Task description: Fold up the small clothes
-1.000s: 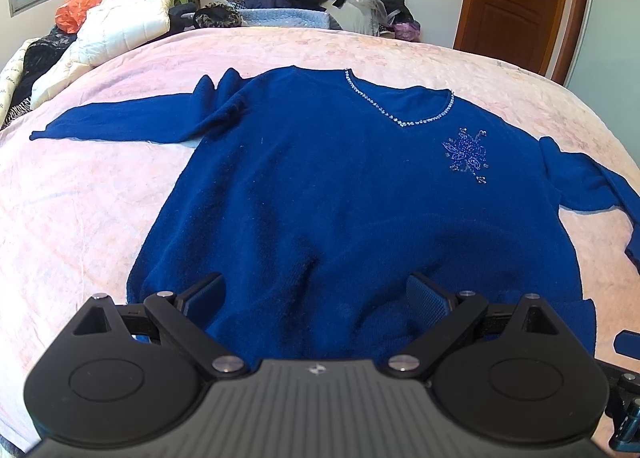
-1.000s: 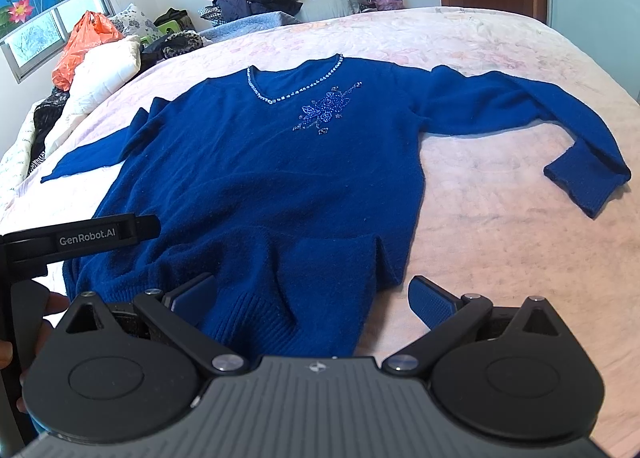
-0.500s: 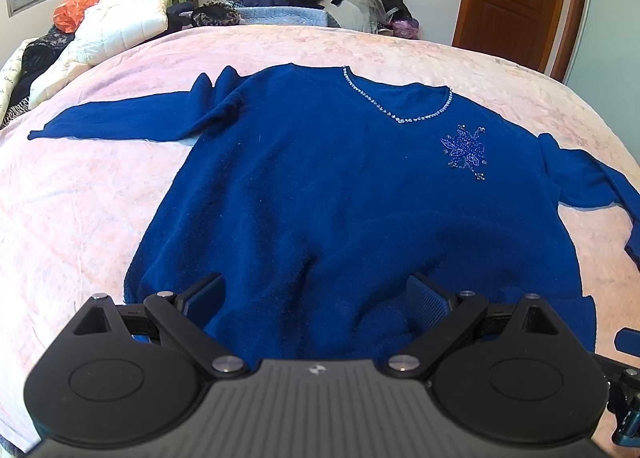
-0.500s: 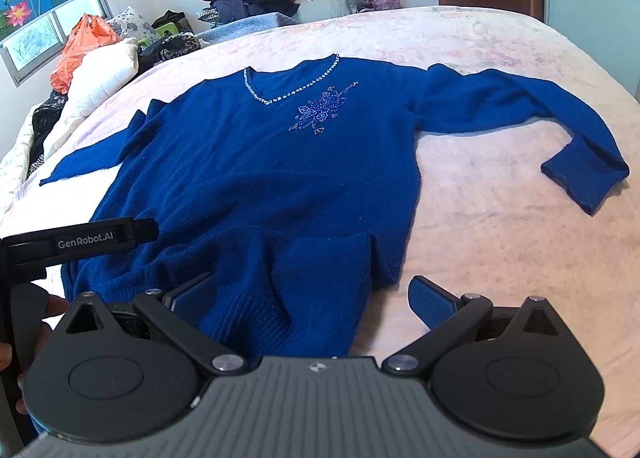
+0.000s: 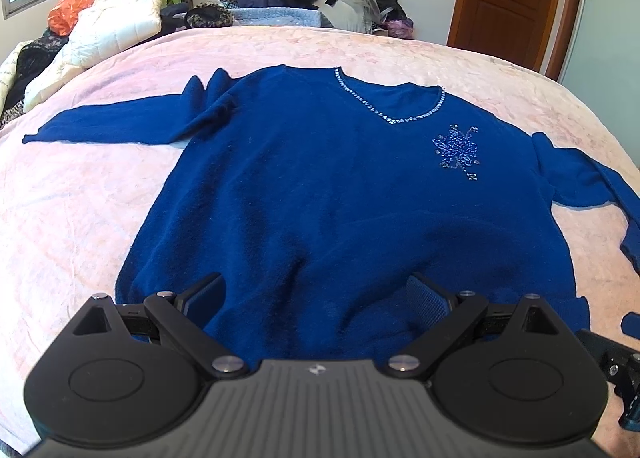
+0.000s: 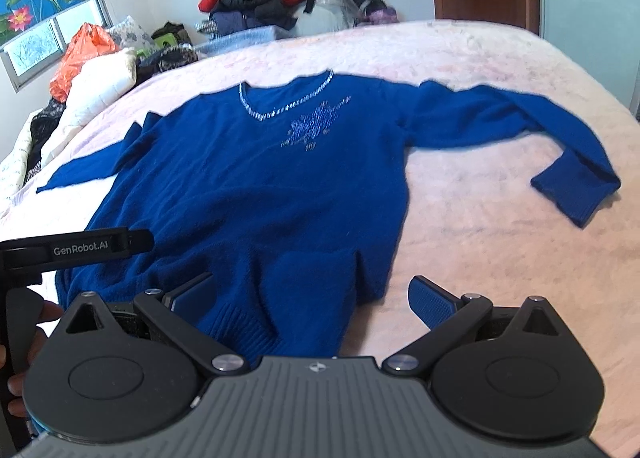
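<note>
Sweater point(image 5: 340, 194) lies face-up and spread flat on the bed point(image 5: 80, 218), hem toward the person, both sleeves out to the sides. Nothing folded yet.

Left gripper point(image 5: 316, 298) hovers over the hem, jaws apart, holding nothing. Right gripper point(image 6: 310, 298) sits near the hem's right corner, jaws also wide, empty; its left finger is over the ribbing, its right finger over bare bed. The right view is motion-blurred, so contact with the fabric can't be confirmed.

My read on doing the step well:
- Hem point(image 6: 256, 330) is bunched with a pleat near the right corner. Smooth that first or the crease carries into the fold.
- Pinch both layers at the hem, one gripper per corner, so front and back travel together.
- Right sleeve point(image 6: 520, 126) is bent at the cuff and well out from the body; bring sleeves in across the body before any bottom-to-top fold.
- Knit is thick and stretchy, so lift evenly and don't drag on the bed.
- Keep beaded motif point(image 5: 458, 152) off the fold line.
</note>
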`<action>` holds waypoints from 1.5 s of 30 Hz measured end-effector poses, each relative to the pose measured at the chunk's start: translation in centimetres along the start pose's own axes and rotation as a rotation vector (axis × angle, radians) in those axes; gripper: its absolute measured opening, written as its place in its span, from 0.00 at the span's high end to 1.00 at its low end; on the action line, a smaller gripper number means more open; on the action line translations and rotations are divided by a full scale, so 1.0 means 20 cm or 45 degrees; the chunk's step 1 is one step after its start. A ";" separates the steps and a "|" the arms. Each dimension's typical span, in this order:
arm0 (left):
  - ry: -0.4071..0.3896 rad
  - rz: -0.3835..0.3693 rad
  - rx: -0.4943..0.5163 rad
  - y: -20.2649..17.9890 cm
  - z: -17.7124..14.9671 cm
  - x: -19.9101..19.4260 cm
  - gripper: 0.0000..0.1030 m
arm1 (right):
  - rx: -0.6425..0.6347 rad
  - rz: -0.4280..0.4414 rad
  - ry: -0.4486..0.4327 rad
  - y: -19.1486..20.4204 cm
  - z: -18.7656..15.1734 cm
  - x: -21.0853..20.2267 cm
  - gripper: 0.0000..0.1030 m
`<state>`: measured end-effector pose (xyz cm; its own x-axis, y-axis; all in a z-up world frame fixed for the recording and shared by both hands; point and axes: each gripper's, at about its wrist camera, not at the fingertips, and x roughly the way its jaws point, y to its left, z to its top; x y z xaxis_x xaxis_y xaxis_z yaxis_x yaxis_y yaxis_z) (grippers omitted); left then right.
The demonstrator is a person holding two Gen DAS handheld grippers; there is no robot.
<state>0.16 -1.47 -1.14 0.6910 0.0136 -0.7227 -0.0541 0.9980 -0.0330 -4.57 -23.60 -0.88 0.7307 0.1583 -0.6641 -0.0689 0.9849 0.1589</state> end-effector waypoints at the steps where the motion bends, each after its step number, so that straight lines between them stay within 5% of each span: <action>1: -0.002 0.000 0.009 -0.01 0.00 0.00 0.05 | -0.006 -0.004 -0.010 -0.01 0.00 0.00 0.00; 14: -0.005 0.005 0.086 -0.12 0.06 0.06 0.05 | -0.103 0.139 -0.046 -0.05 0.01 0.02 0.00; 19: -0.006 -0.019 0.102 -0.17 0.09 0.09 0.05 | -0.114 0.075 -0.066 -0.14 0.03 0.04 0.00; 25: 0.003 -0.033 0.145 -0.23 0.11 0.13 0.05 | 0.090 0.000 -0.080 -0.46 0.06 0.09 0.08; 35: 0.033 -0.046 0.183 -0.29 0.12 0.19 0.05 | 0.674 -0.185 -0.263 -1.05 0.04 0.07 0.23; 40: 0.057 -0.046 0.207 -0.33 0.12 0.22 0.05 | 0.710 -0.169 -0.294 -1.12 0.03 0.14 0.29; 43: 0.061 -0.040 0.229 -0.34 0.12 0.23 0.05 | 0.677 -0.187 -0.315 -1.13 0.06 0.21 0.47; 45: 0.056 -0.033 0.243 -0.35 0.13 0.23 0.05 | 0.654 -0.212 -0.291 -1.14 0.09 0.26 0.74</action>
<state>5.52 -8.22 -2.45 0.6577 -0.0106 -0.7532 0.1039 0.9916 0.0768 2.04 -45.31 -6.54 0.8352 -0.0711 -0.5453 0.3560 0.8256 0.4377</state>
